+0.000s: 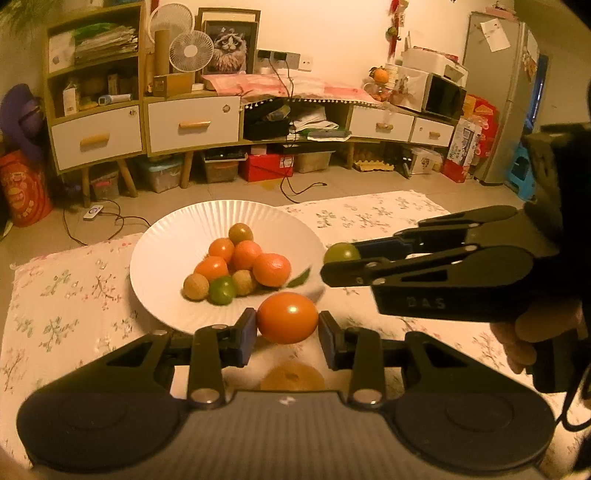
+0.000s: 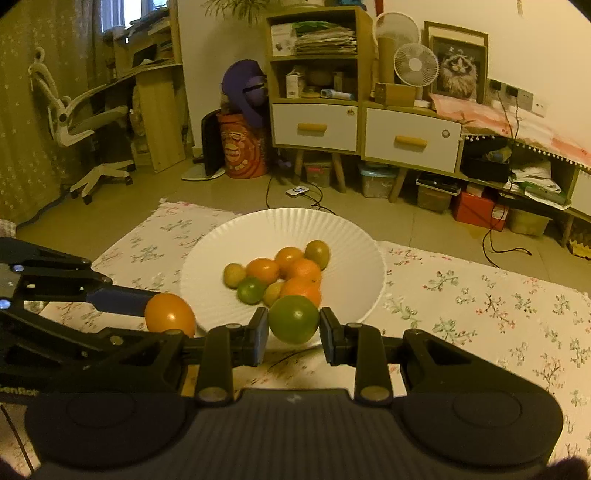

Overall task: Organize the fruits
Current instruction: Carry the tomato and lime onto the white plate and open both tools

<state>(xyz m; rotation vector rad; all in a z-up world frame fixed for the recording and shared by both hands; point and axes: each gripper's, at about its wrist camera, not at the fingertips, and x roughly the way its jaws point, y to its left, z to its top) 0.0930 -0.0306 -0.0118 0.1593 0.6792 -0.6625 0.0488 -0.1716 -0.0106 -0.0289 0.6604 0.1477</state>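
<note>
Warm yellowish light, pale wall (image 1: 332, 33), tiled floor (image 2: 155, 192), wooden cabinet with white drawers (image 1: 192, 122), open shelf unit (image 2: 314, 51), two white fans (image 1: 190, 51), framed cat picture (image 1: 231, 46), silver fridge (image 1: 506, 96), white office chair (image 2: 88, 125), curtained window (image 2: 125, 14).

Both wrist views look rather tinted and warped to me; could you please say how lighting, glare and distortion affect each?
Left wrist view: warm orange cast, a small glare spot on the orange fruit in the left claw, cabinets bowed by the fisheye, dark corners. Right wrist view: same cast, faint sheen on the green fruit in the right claw, paper plate sharp, edges curved.
</note>
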